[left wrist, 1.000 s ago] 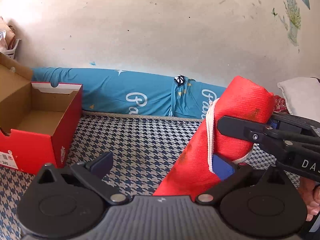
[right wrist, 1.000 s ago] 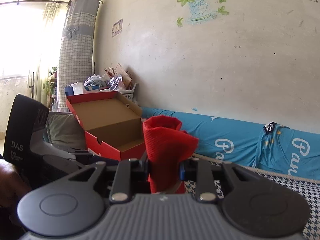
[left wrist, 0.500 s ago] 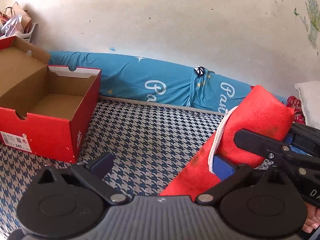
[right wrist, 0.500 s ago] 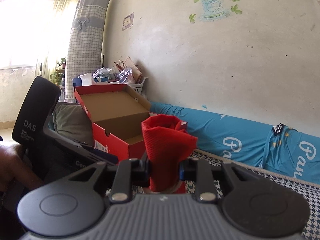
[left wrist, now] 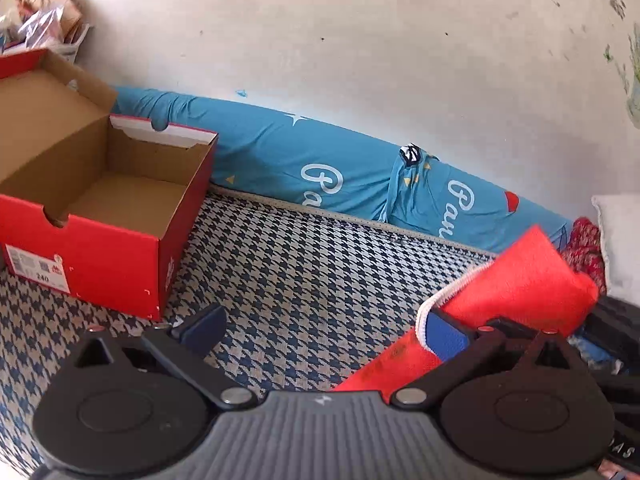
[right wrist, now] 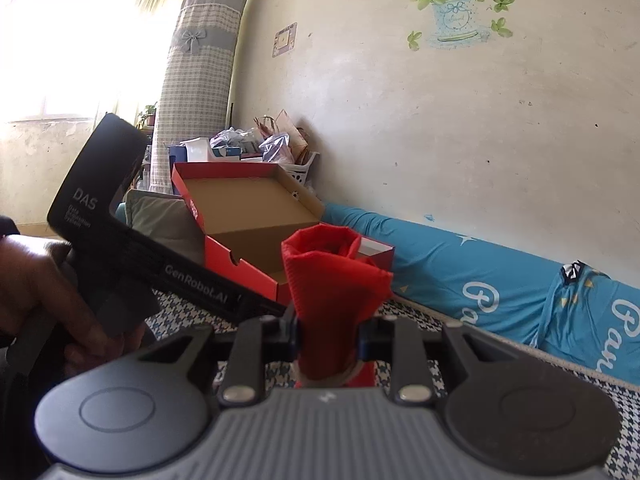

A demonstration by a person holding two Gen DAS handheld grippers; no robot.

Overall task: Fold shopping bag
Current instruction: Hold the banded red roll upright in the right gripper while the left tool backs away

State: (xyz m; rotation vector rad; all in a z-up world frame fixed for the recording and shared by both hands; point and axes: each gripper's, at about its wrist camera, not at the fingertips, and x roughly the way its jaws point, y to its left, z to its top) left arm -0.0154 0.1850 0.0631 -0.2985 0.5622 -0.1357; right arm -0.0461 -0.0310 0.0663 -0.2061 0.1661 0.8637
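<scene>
The red shopping bag (right wrist: 334, 276) is rolled into a thick bundle with a white cord handle (left wrist: 444, 296). My right gripper (right wrist: 328, 340) is shut on its middle, and the bundle's end sticks up above the fingers. In the left wrist view the bag (left wrist: 520, 280) slants across the lower right, against the blue pad (left wrist: 446, 334) of my left gripper's right finger. My left gripper (left wrist: 324, 328) is open wide, with only the mat between its fingers. Its black body (right wrist: 120, 232) shows in the right wrist view, held by a person's hand (right wrist: 36, 280).
An open red shoe box (left wrist: 112, 256) stands at left on the houndstooth mat (left wrist: 320, 272); it also appears as the box (right wrist: 240, 268) behind the bag. A blue bolster (left wrist: 280, 152) lines the wall. A white pillow (left wrist: 620, 240) lies at right, clutter (right wrist: 260, 148) in the corner.
Both grippers have swung toward the shoe box, which now looks larger and nearer. The bag sits lower and further right in the left view. Grips are unchanged.
</scene>
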